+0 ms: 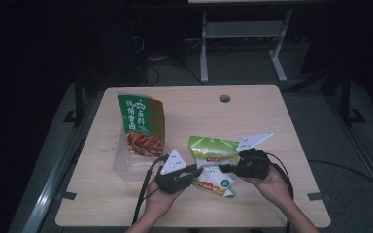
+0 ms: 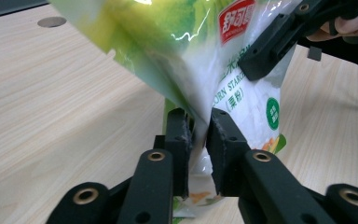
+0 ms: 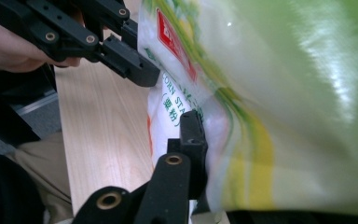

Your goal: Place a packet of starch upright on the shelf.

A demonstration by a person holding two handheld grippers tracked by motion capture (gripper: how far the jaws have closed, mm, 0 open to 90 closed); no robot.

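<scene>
Left gripper view: my left gripper (image 2: 198,135) and right gripper (image 2: 261,60) both pinch the starch bag (image 2: 182,51); best keep tension even, lift slowly.

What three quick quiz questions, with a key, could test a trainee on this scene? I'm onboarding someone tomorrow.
1. True or false: both grippers grip the same bag.
2. Which stands in the clear tray? A) the green and brown pouch B) a bottle C) a cup
3. What is printed in English on the held bag?

Key:
1. True: the left gripper and the right gripper are each shut on the corn starch bag.
2. A: the green and brown pouch stands in the clear tray.
3. "Corn starch", readable in the left gripper view.
</scene>
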